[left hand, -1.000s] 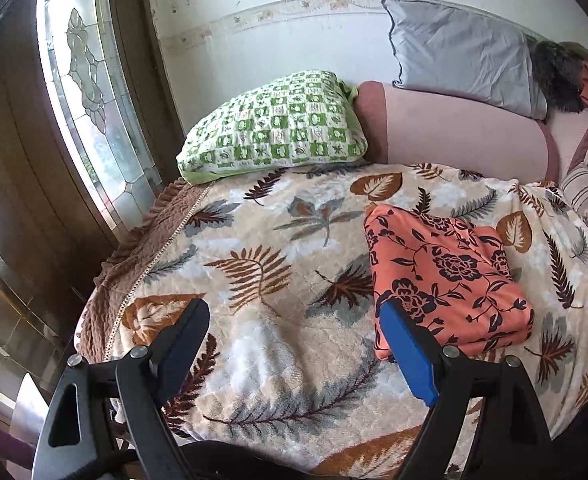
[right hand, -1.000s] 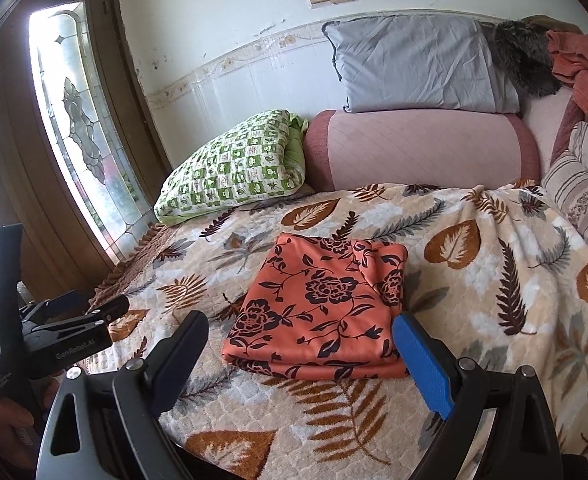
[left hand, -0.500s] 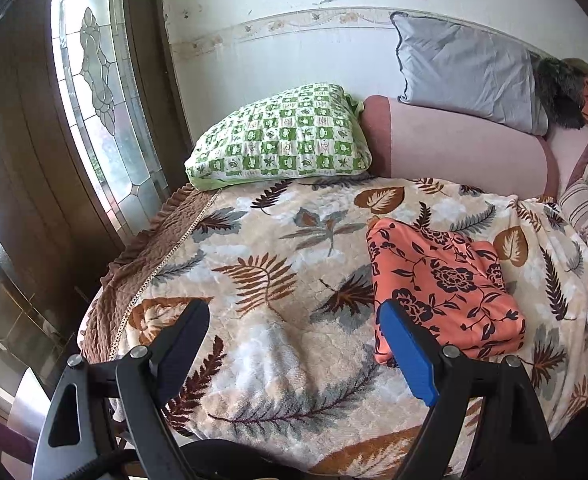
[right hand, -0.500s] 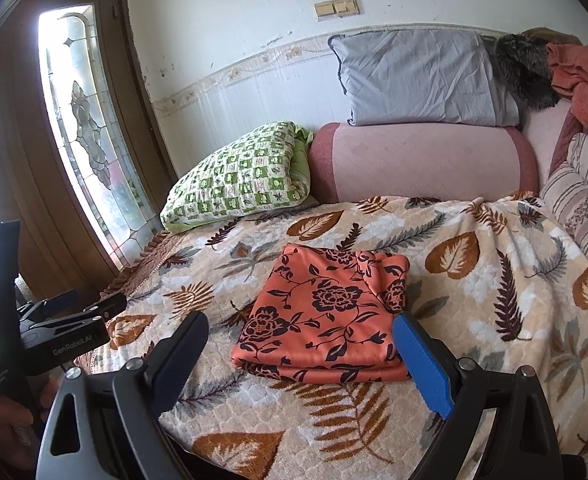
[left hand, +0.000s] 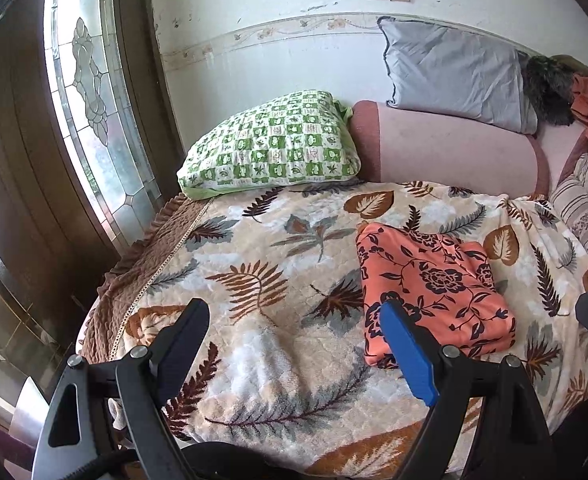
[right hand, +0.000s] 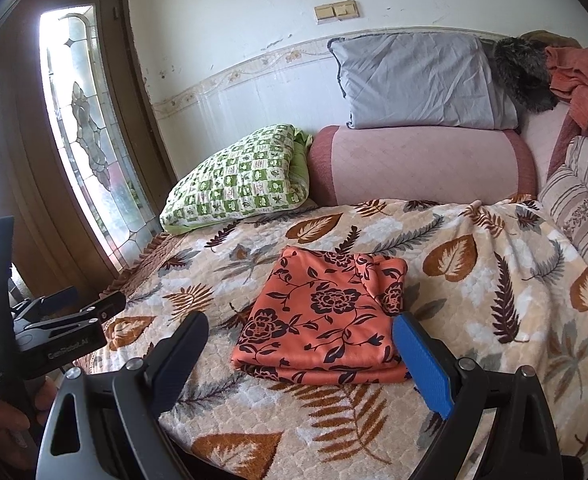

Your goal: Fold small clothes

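Right wrist view — folded garment [right hand: 326, 320] lies beyond spread tongs [right hand: 300, 356]

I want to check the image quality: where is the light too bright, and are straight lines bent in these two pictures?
Left wrist view: the stained-glass window glares at its lower left, the wall border curves, and the corners are dark. Right wrist view: the window is blown out white, while the folded orange floral cloth stays sharp and evenly lit.

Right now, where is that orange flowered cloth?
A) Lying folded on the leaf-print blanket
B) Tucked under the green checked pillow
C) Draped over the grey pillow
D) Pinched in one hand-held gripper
A: the orange flowered cloth lies folded flat on the leaf-print blanket, and both hand-held grippers stand open and clear of it.
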Tool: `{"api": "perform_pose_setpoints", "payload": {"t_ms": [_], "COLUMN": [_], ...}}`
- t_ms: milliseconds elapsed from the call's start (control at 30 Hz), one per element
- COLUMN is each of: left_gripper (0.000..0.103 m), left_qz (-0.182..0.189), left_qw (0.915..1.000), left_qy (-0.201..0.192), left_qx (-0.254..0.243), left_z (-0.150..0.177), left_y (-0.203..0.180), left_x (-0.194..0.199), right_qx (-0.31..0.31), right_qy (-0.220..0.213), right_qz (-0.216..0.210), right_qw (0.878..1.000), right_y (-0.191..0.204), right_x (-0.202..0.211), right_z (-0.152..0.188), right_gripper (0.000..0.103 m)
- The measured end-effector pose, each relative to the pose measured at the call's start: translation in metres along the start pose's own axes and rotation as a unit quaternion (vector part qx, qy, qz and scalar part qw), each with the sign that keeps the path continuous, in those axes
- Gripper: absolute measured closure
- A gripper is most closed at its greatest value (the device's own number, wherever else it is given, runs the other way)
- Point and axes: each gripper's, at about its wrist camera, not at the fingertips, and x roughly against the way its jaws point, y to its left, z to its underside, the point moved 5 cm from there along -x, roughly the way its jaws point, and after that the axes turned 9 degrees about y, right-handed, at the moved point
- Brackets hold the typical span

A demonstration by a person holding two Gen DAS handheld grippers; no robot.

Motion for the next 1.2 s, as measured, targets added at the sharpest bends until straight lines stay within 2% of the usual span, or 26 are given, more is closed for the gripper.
{"api": "perform_pose_setpoints", "payload": {"t_ms": [500,1200], "left_gripper": [0.016,0.016], "left_qz": [0.022,0.029], "left_qw": [0.9996,0.9995], "left_qy": [-0.007,-0.004], "left_qx": [-0.014,-0.015], "left_z": [0.001,0.000], "left_y": [-0.011,-0.014], "left_x": [0.004,-0.004], "right_qx": [-0.004,0.003], "right_qy": [0.008,0.020], "right_qz": [0.002,-0.003], "right_qw": [1.000,1.000], "right_y": [-0.003,0.002], "right_x": [-0.003,-0.017], "right_z": [0.003,0.003], "right_gripper": [0.008,0.008]}}
